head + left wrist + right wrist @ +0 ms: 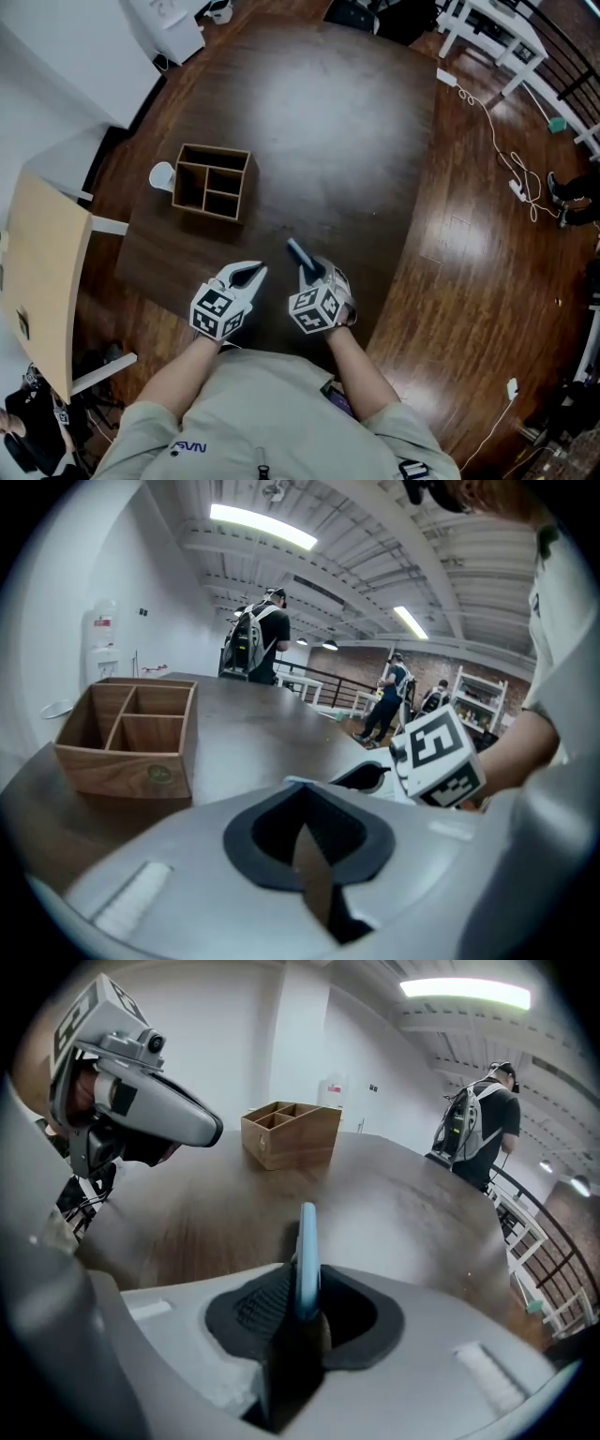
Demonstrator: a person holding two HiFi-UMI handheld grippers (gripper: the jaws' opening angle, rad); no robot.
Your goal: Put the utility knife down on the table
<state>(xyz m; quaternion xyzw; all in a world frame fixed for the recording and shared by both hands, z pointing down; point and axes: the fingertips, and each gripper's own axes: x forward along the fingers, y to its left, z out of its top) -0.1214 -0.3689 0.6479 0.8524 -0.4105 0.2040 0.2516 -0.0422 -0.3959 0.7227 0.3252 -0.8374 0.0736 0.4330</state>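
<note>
A blue utility knife [300, 255] [307, 1251] sticks out of my right gripper [312, 272] [305, 1312], which is shut on it near the front edge of the dark wooden table [328, 141]. The knife points up and to the left across the tabletop, just above it. My left gripper [251, 272] [305, 846] hovers close beside it on the left, jaws together with nothing between them. It also shows at the upper left of the right gripper view, as the left gripper [159, 1119].
A wooden box [211, 183] [127, 738] [289, 1133] with open compartments stands on the table's left part, a small white cup [161, 175] beside it. A pale wooden board [42, 272] lies off the table to the left. People stand in the room beyond.
</note>
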